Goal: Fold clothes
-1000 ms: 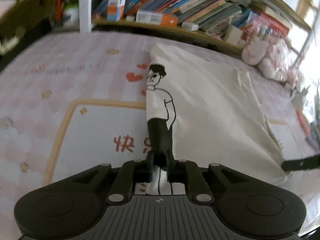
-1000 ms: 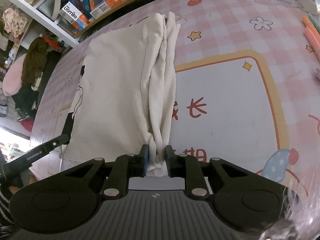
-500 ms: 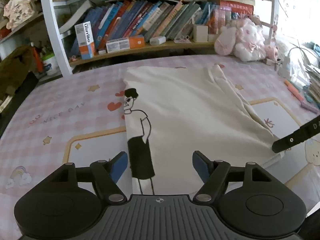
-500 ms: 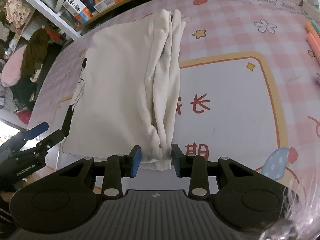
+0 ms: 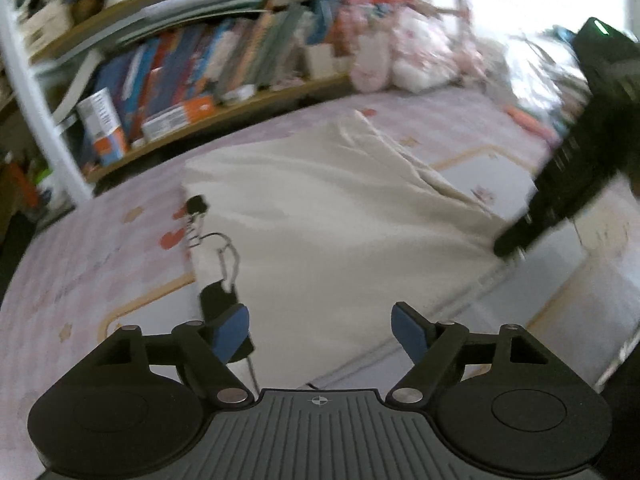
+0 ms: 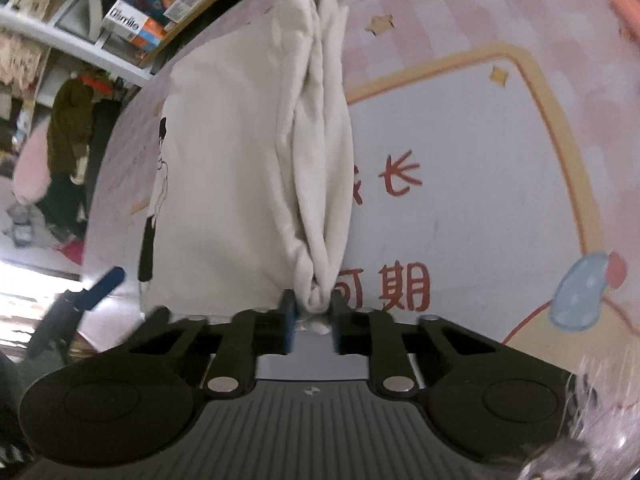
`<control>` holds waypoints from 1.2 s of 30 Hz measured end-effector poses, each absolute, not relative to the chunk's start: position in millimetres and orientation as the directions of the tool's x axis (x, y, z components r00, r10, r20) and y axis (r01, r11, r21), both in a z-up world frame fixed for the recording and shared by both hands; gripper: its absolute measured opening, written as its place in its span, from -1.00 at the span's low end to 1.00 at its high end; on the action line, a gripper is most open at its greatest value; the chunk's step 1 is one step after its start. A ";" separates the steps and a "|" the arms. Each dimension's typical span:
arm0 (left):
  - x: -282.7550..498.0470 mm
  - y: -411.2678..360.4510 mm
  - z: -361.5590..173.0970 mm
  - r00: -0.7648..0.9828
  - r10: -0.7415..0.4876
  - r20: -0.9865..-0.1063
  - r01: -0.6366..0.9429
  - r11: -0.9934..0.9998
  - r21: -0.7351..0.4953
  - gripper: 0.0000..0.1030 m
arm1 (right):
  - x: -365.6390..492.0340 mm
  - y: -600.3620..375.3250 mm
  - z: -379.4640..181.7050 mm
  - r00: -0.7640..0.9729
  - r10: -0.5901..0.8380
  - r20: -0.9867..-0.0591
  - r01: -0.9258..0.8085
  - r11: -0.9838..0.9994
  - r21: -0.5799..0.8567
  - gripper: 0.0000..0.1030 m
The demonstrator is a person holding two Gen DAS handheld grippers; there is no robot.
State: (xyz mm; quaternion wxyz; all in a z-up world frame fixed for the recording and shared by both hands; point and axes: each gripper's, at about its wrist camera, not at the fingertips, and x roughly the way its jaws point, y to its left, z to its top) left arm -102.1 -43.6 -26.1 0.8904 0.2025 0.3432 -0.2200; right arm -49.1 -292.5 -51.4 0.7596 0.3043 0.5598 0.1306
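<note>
Right at the near hem, the right gripper (image 6: 314,312) is closing its jaws on the bunched folds of the cream T-shirt (image 6: 232,168), likely to anchor that corner for the next fold. The left gripper (image 5: 320,334) is opening wide with nothing pinched, hovering by the printed cartoon figure (image 5: 212,256). Beyond, the shirt lies lengthwise on the pink play mat (image 6: 460,152), bookshelf (image 5: 192,92) behind.

Motion blur smears the whole left wrist view: the books (image 5: 224,68) on the shelf above the cream garment (image 5: 340,216) have no legible titles, and the pink plush heap (image 5: 404,60) beside them is shapeless. Right of the garment, the right gripper (image 5: 508,246) is a dark streak cut by the edge. The garment's near hem hides behind the left gripper (image 5: 320,330).
</note>
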 end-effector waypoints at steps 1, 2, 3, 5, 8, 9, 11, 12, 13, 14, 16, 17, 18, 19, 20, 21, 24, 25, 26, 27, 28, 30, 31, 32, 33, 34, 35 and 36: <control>-103.0 -46.1 -28.3 0.670 -0.252 -0.699 0.541 0.810 0.226 0.58 | -49.5 -294.7 -47.3 0.353 0.557 -0.752 0.143 0.762 0.631 -0.79; -104.0 -48.6 -30.4 0.671 -0.251 -0.697 0.551 0.798 0.243 0.58 | -49.9 -296.5 -41.5 0.370 0.576 -0.729 0.136 0.742 0.656 -0.80; -104.9 -51.2 -32.5 0.673 -0.250 -0.696 0.560 0.786 0.260 0.60 | -50.2 -298.1 -33.6 0.390 0.600 -0.699 0.123 0.718 0.685 -0.80; -106.8 -56.2 -36.8 0.677 -0.248 -0.693 0.578 0.761 0.293 0.62 | -49.2 -299.6 -17.2 0.426 0.635 -0.645 0.094 0.678 0.729 -0.80; -108.2 -63.0 -43.0 0.693 -0.237 -0.681 0.591 0.727 0.348 0.62 | -44.8 -297.6 2.3 0.460 0.649 -0.607 0.062 0.658 0.750 -0.80; -108.5 -65.2 -45.1 0.699 -0.233 -0.676 0.594 0.716 0.367 0.62 | -43.1 -296.8 5.2 0.465 0.650 -0.602 0.059 0.655 0.753 -0.80; -109.1 -69.6 -49.2 0.711 -0.225 -0.666 0.598 0.692 0.404 0.62 | -40.9 -295.3 8.6 0.470 0.649 -0.598 0.060 0.653 0.755 -0.80; -108.5 -71.3 -51.6 0.718 -0.216 -0.661 0.595 0.683 0.423 0.62 | -40.9 -295.4 8.6 0.469 0.646 -0.602 0.062 0.656 0.752 -0.80; -106.4 -72.2 -54.3 0.729 -0.198 -0.655 0.584 0.680 0.444 0.62 | -41.0 -295.5 8.7 0.467 0.644 -0.606 0.065 0.658 0.750 -0.80; -105.0 -72.3 -56.2 0.740 -0.182 -0.647 0.570 0.680 0.461 0.62 | -41.1 -295.6 8.7 0.466 0.641 -0.610 0.068 0.661 0.747 -0.80; -102.6 -70.4 -57.8 0.755 -0.167 -0.634 0.550 0.687 0.474 0.62 | -41.8 -296.3 7.6 0.461 0.636 -0.619 0.075 0.667 0.741 -0.80; -101.5 -68.4 -57.8 0.756 -0.164 -0.633 0.547 0.690 0.474 0.62 | -42.7 -296.9 5.6 0.457 0.631 -0.627 0.079 0.673 0.735 -0.80; -100.4 -66.3 -57.7 0.757 -0.162 -0.633 0.544 0.693 0.474 0.62 | -43.6 -297.2 3.6 0.453 0.625 -0.636 0.083 0.681 0.728 -0.80; -99.2 -64.3 -57.7 0.758 -0.159 -0.632 0.541 0.695 0.474 0.62 | -44.4 -297.2 1.9 0.449 0.617 -0.646 0.084 0.691 0.718 -0.80; -98.2 -62.4 -57.7 0.760 -0.155 -0.631 0.538 0.696 0.476 0.62 | -45.5 -297.1 -0.1 0.442 0.609 -0.658 0.085 0.702 0.707 -0.80; -97.4 -60.7 -57.9 0.762 -0.152 -0.630 0.536 0.694 0.481 0.62 | -46.8 -296.8 -2.7 0.435 0.603 -0.669 0.087 0.711 0.697 -0.80; -95.4 -57.0 -57.5 0.760 -0.157 -0.631 0.543 0.688 0.482 0.60 | -49.4 -296.7 -8.9 0.429 0.588 -0.686 0.096 0.725 0.682 -0.80; -95.3 -56.7 -57.3 0.758 -0.159 -0.632 0.547 0.684 0.483 0.53 | -50.1 -296.7 -10.7 0.429 0.583 -0.690 0.097 0.730 0.677 -0.80; -95.3 -56.4 -56.8 0.757 -0.165 -0.633 0.552 0.680 0.483 0.44 | -50.6 -296.5 -12.1 0.428 0.577 -0.696 0.097 0.736 0.670 -0.80; -95.6 -56.2 -56.1 0.754 -0.173 -0.633 0.558 0.677 0.479 0.38 | -51.1 -296.0 -13.6 0.427 0.569 -0.703 0.095 0.745 0.661 -0.79; -95.8 -56.0 -55.4 0.751 -0.182 -0.634 0.565 0.674 0.476 0.24 | -51.6 -295.5 -15.2 0.425 0.560 -0.711 0.092 0.755 0.649 -0.78; -96.0 -56.6 -54.3 0.741 -0.199 -0.641 0.582 0.666 0.466 0.06 | -53.0 -293.1 -15.5 0.425 0.519 -0.742 0.075 0.796 0.600 -0.63; -96.0 -57.2 -54.0 0.736 -0.207 -0.644 0.590 0.662 0.462 -0.03 | -53.7 -291.8 -15.2 0.426 0.494 -0.758 0.065 0.819 0.570 -0.58; -96.0 -57.8 -53.6 0.732 -0.214 -0.647 0.597 0.658 0.458 -0.06 | -54.5 -290.4 -14.9 0.428 0.468 -0.773 0.055 0.840 0.540 -0.47; -95.8 -58.3 -52.6 0.730 -0.219 -0.647 0.601 0.657 0.456 -0.07 | -55.7 -288.3 -12.9 0.434 0.439 -0.787 0.031 0.865 0.500 -0.27; -95.4 -58.6 -51.2 0.731 -0.222 -0.646 0.601 0.658 0.454 -0.07 | -57.2 -285.6 -9.5 0.444 0.406 -0.799 -0.005 0.893 0.451 -0.17; -94.6 -58.6 -49.6 0.730 -0.225 -0.645 0.602 0.660 0.450 -0.07 | -58.7 -282.7 -5.6 0.455 0.377 -0.807 -0.045 0.914 0.402 -0.04; -93.1 -58.0 -47.6 0.728 -0.230 -0.646 0.603 0.665 0.442 -0.06 | -60.6 -279.1 -1.1 0.469 0.352 -0.810 -0.096 0.932 0.350 0.06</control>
